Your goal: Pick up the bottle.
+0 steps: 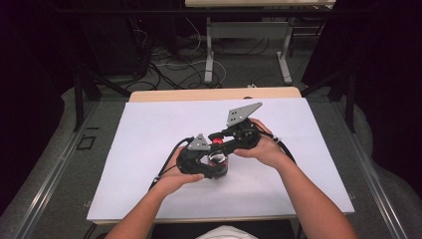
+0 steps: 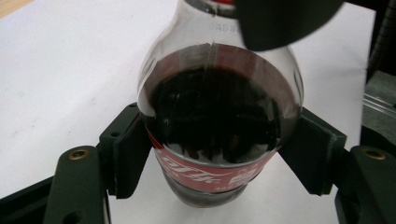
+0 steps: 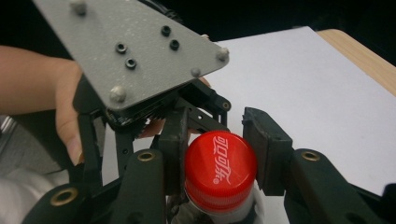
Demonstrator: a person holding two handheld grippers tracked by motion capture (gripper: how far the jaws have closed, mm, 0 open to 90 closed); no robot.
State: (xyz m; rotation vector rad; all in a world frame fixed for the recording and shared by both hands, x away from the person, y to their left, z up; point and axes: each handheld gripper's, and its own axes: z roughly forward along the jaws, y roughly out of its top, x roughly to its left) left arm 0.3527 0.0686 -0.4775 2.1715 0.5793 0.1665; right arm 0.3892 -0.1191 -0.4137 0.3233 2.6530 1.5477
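The left tongs [image 2: 219,154] are clamped on the body of a small cola bottle [image 2: 217,121], their two black pads pressing the clear plastic from either side just above the red label [image 2: 210,175]. The right tongs [image 3: 217,154] are closed on the bottle's red screw cap [image 3: 220,170], one pad against each side of it, with the white lettering on top of the cap facing the camera. The bottle stands upright on the white sheet [image 1: 149,149] that covers the worktop [image 1: 214,94], a little toward the person's side of its middle, and dark drink fills it up to the shoulder. In the high view the left tongs [image 1: 211,167] come at the bottle low from the left, while the right tongs [image 1: 219,142] reach over it from the right. The left hand [image 1: 174,177] and right hand [image 1: 263,147] each grip the body of their tool, the grey three-cornered plate [image 1: 242,113] standing tilted above the right one.
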